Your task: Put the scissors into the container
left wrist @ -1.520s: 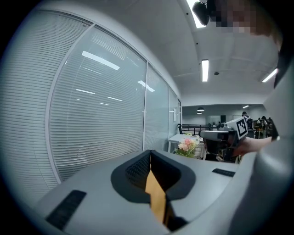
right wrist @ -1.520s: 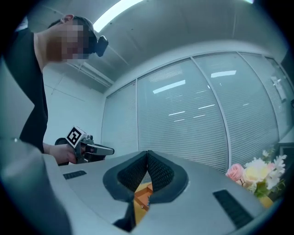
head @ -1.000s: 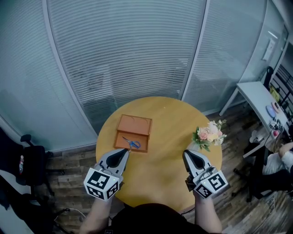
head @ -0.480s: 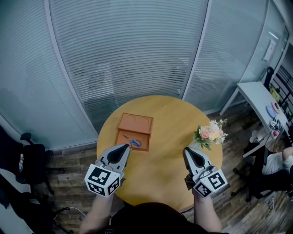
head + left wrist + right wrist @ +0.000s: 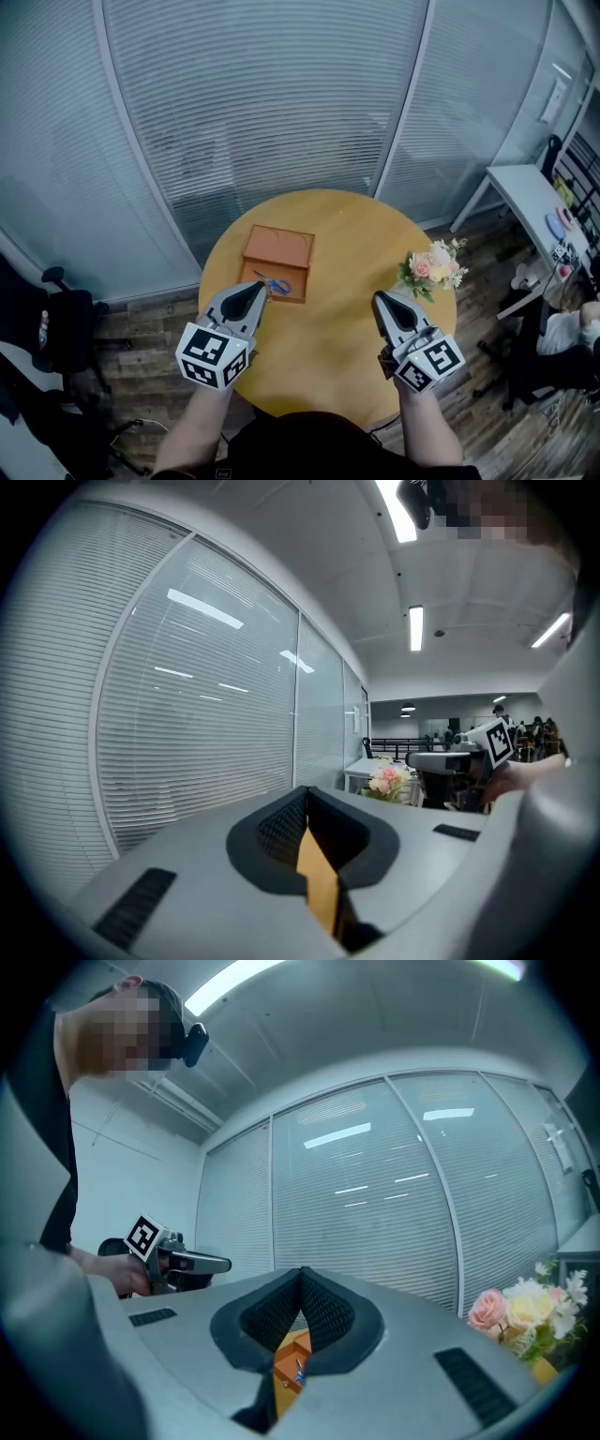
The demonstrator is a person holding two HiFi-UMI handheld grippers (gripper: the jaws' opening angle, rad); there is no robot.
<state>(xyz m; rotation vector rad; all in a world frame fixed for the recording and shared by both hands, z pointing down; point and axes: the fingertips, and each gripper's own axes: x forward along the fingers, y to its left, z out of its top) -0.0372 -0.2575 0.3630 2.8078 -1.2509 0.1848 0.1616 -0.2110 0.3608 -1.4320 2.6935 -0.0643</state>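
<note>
Left gripper (image 5: 251, 295) hovers over the near left part of the tabletop (image 5: 349, 242) with its jaws closed on each other and nothing between them. Its own view shows only a sliver of yellow tabletop below the meeting pads.

Just ahead of its tip, and slightly to its right, lie the blue-handled scissors (image 5: 275, 284). They rest within the near half of the flat orange container (image 5: 281, 246), close to but apart from the gripper.

From this height I cannot be sure whether that near half is the tray itself or an opened lid. If it is the tray, the placing looks done and only a withdrawal is left. If it is the lid, the next move calls for opening the left jaws, coming down over the scissors' handles, and shifting them to the far half.

Right gripper (image 5: 386, 307) is likewise closed and empty, held above the near right of the tabletop. The container and scissors sit well off to its left and ahead, showing through the gap under its jaws in its own view. A bunch of flowers (image 5: 431, 270) stands just beyond it on its right.
</note>
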